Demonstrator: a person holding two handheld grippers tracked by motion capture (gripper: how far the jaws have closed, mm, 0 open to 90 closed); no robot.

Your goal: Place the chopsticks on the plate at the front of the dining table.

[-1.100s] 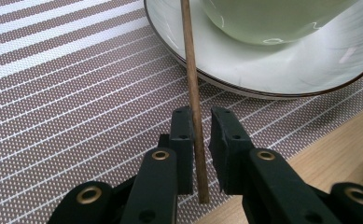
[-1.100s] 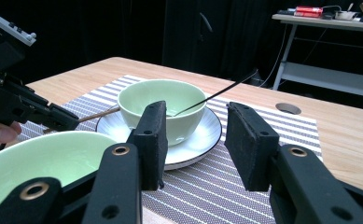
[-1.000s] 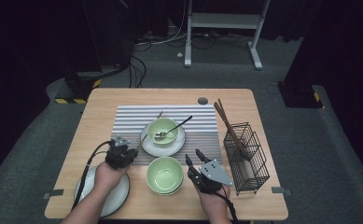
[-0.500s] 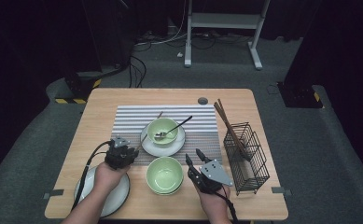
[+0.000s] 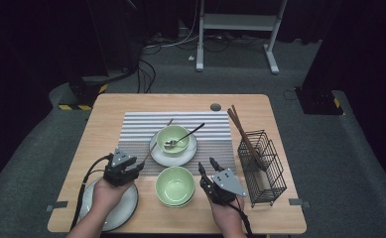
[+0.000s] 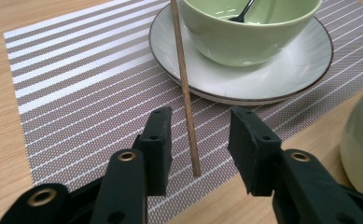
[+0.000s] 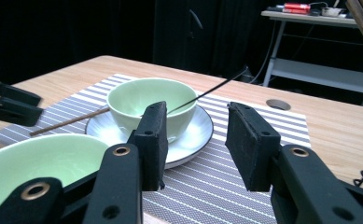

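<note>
1. Left gripper [image 6: 195, 140]: jaws spread, just been opening, with the chopstick [image 6: 184, 93] lying loose between them, touching neither pad.
2. Chopstick: far end leaning on the white plate [image 6: 170, 60] beside the far green bowl [image 6: 244, 32], near end down on the striped mat [image 6: 76, 107]. Long way pointing straight out from the jaws.
3. Left hand much nearer to it than the right.
4. Right gripper [image 7: 195, 140]: jaws spread, holding nothing, just beside the near green bowl [image 5: 174, 184].

Wire basket [image 5: 262, 166] with chopsticks [image 5: 244, 139] at right, white plate [image 5: 126, 210] near left corner.
</note>
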